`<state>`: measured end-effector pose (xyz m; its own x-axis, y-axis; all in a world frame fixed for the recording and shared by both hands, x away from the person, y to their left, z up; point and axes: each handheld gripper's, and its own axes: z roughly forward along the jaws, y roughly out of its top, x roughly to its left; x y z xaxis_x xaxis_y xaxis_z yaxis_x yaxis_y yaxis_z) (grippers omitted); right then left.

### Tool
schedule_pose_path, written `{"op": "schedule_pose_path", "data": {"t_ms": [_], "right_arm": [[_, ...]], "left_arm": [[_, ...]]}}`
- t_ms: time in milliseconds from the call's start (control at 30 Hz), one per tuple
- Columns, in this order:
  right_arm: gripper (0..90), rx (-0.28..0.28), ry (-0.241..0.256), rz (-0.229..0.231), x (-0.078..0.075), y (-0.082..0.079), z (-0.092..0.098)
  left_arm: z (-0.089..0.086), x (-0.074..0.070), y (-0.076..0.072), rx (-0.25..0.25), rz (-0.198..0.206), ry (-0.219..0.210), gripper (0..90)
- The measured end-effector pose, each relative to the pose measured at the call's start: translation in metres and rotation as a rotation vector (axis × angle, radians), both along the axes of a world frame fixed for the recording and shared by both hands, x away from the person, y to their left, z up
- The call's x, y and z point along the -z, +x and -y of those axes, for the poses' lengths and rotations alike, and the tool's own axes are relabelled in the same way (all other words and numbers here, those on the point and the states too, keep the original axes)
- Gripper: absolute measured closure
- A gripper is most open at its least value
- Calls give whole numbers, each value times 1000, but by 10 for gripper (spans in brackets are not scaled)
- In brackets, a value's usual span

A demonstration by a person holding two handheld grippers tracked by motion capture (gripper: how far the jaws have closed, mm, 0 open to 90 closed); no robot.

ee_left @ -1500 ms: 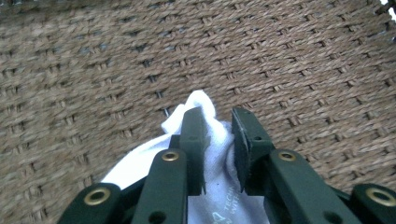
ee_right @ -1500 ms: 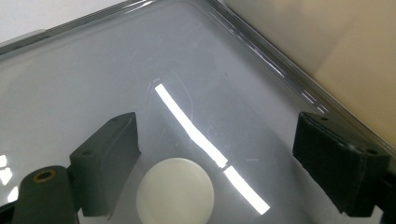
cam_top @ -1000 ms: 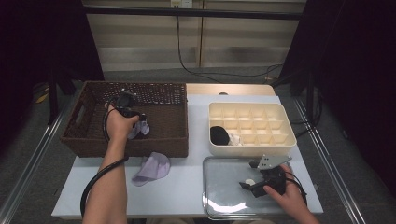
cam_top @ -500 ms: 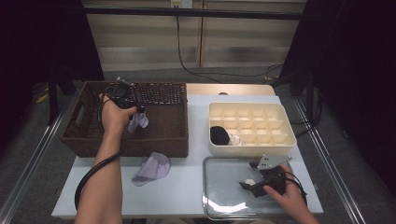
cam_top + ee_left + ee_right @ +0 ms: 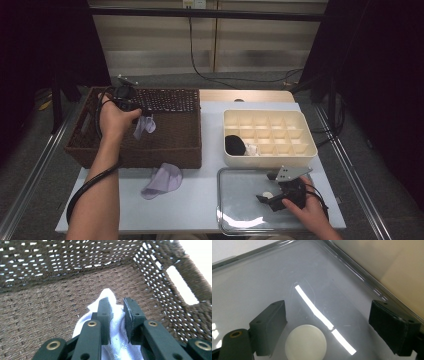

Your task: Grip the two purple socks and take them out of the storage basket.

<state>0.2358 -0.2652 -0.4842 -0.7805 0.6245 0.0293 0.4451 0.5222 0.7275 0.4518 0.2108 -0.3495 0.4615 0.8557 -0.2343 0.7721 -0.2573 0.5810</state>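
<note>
Pale lilac-white soft cloth point(image 5: 113, 322), pinched between the closed jaws of the left gripper point(image 5: 117, 315), hangs over the floor of the dark brown woven wicker basket point(image 5: 170, 145), apparently so it can be lifted clear of the coarse weave. A second crumpled lilac cloth point(image 5: 162, 180) lies on the white table point(image 5: 200, 210) just beside the basket. The right gripper point(image 5: 327, 322), jaws spread wide and holding nothing, rests on the glossy clear plastic tray lid point(image 5: 262, 277), beside the cream plastic compartment box point(image 5: 270, 131).
</note>
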Motion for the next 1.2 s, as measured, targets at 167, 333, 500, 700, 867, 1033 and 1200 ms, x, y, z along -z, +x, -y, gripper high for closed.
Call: {"op": "schedule_pose_path", "data": {"t_ms": [167, 333, 500, 700, 867, 1033, 1200], "right_arm": [[140, 0, 0, 0, 0, 0, 0], [140, 1, -1, 1, 0, 0, 0], [140, -2, -3, 2, 0, 0, 0], [140, 0, -3, 2, 0, 0, 0], [140, 0, -3, 2, 0, 0, 0], [140, 0, -4, 3, 0, 0, 0], [140, 0, -4, 2, 0, 0, 0]], "left_arm": [[3, -11, -4, 16, 1, -3, 766], [4, -18, -8, 22, 9, -17, 766], [3, -27, -15, 28, 22, -36, 767], [2, -33, -24, 48, 22, -33, 768], [3, -35, -31, 65, 21, -46, 768], [4, -37, -38, 81, 29, -42, 768], [4, -39, -45, 92, 36, -38, 768]]}}
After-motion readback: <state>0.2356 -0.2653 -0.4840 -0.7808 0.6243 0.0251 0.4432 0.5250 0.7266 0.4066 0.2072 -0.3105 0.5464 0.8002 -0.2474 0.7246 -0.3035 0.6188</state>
